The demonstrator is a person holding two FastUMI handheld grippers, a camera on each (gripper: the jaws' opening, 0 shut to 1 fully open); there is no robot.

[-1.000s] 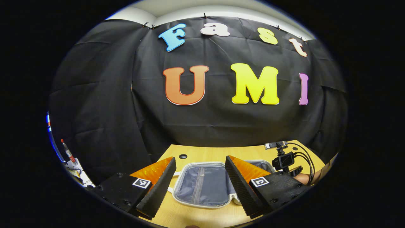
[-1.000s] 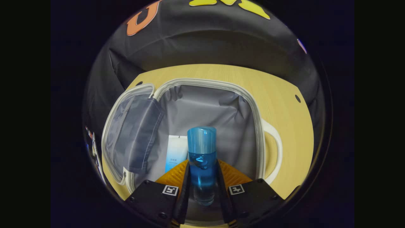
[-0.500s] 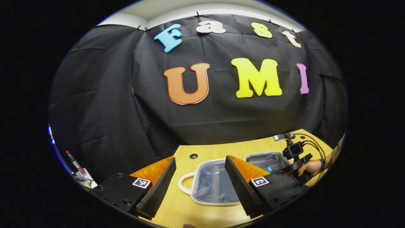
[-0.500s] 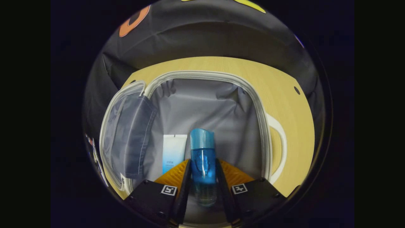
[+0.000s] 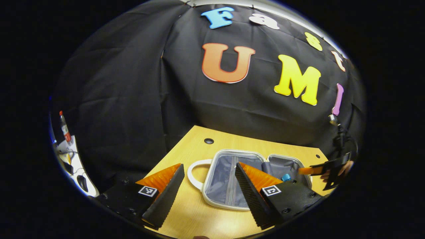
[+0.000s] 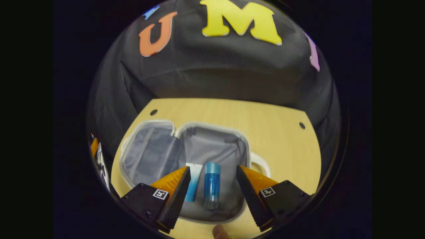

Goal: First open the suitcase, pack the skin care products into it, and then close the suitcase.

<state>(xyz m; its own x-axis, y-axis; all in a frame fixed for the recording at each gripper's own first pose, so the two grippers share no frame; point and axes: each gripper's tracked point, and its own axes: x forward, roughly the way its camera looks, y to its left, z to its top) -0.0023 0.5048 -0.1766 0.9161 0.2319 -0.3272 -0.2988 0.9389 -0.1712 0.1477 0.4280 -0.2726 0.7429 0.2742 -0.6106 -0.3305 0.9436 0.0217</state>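
The white suitcase (image 6: 212, 220) lies open on the wooden table, its grey-lined halves side by side. In its right half a blue bottle (image 6: 211, 186) lies next to a white and blue tube (image 6: 193, 182). My right gripper (image 6: 212, 194) hangs open above them, touching neither. In the left gripper view the suitcase (image 5: 219, 204) lies ahead with its lid half nearest, and the blue bottle's cap (image 5: 286, 177) peeks out. My left gripper (image 5: 209, 192) is open over the table's near edge with nothing between its fingers. The right gripper (image 5: 315, 170) and a hand show at the far right.
The wooden table (image 6: 265, 132) has small round holes near its back corners and bare room behind and to the right of the suitcase. A white handle (image 5: 194, 169) sticks out of the suitcase's left end. Beyond the table's left edge sits a cluttered surface with a red-capped bottle (image 5: 64, 127).
My right gripper has opened, let go of the blue bottle in the suitcase beside the tube, and drawn up and back. My left gripper's view has swung left and tilted.
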